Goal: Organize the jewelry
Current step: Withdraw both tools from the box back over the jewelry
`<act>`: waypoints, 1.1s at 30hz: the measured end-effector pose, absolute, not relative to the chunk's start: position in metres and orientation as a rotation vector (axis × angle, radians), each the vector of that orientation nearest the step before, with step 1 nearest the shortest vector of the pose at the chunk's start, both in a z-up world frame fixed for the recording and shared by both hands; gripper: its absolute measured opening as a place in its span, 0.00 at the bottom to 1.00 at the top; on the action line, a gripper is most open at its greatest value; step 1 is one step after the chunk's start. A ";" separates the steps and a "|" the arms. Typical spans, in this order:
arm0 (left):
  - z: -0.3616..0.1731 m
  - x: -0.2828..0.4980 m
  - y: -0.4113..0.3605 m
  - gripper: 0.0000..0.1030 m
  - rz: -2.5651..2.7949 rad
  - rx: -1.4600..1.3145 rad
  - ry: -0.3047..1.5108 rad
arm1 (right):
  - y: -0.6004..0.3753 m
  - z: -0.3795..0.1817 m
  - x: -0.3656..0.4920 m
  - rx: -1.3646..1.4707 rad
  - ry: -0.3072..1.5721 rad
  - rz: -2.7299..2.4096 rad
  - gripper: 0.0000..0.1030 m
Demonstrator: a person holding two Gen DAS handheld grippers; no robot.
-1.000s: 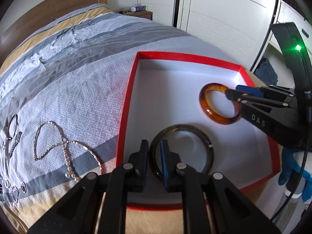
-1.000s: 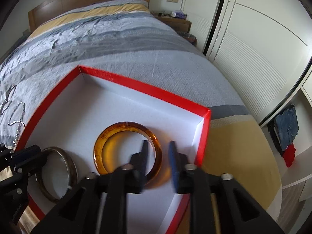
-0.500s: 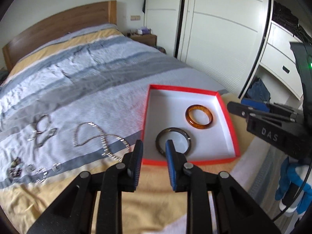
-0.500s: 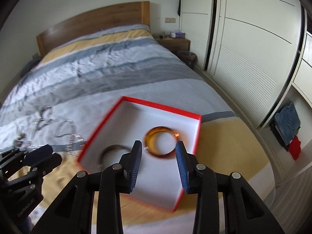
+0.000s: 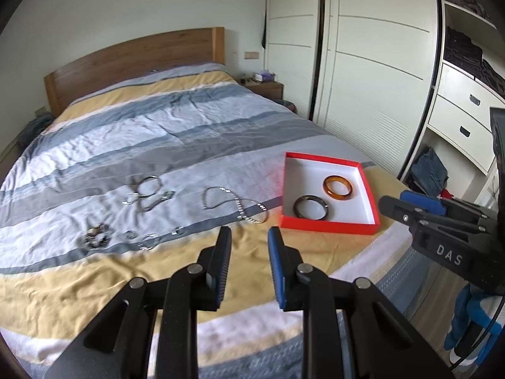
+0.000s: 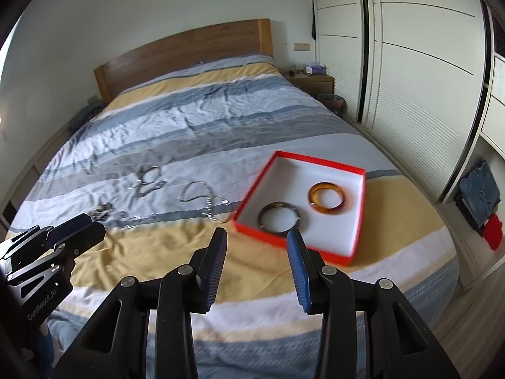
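Red box (image 5: pixel 328 225) on the bed (image 5: pixel 157 132) holds the amber bangle (image 5: pixel 338 187) and dark bangle (image 5: pixel 311 207), at 1 o'clock from the left gripper (image 5: pixel 248 240). Right gripper (image 6: pixel 256 243) has them at 12 to 1 o'clock. Both grippers part-open, empty; the right gripper's jaws were just widening.

One red box (image 5: pixel 328 225); two bangles inside, amber (image 5: pixel 338 187) and dark (image 5: pixel 311 207); one silver chain necklace (image 5: pixel 235 203) on the bed.

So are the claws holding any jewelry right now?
No. The left claw and right claw are both empty; the two bangles lie in the red box.
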State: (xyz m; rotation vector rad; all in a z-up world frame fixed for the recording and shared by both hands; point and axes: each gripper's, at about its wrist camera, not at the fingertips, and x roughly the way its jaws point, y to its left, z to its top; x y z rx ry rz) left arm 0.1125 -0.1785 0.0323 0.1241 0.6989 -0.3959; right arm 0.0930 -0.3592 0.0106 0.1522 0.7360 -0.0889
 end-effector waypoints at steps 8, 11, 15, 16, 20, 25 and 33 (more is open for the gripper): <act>0.047 0.073 -0.126 0.22 -0.349 0.096 0.677 | -0.310 0.029 0.055 0.148 0.707 -0.045 0.39; 0.052 0.061 -0.110 0.22 -0.337 0.088 0.659 | -0.292 0.037 0.043 0.130 0.694 -0.027 0.40; 0.055 0.048 -0.089 0.22 -0.328 0.086 0.652 | -0.273 0.045 0.030 0.119 0.678 -0.009 0.46; 0.056 0.044 -0.083 0.22 -0.323 0.086 0.649 | -0.268 0.047 0.027 0.117 0.674 -0.006 0.46; 0.058 0.032 -0.063 0.22 -0.308 0.078 0.647 | -0.250 0.055 0.015 0.107 0.663 0.008 0.46; 0.059 0.020 -0.038 0.22 -0.283 0.067 0.641 | -0.231 0.065 0.003 0.090 0.647 0.026 0.46; 0.049 0.025 0.028 0.22 -0.196 -0.010 0.669 | -0.212 0.074 0.005 0.069 0.634 0.058 0.46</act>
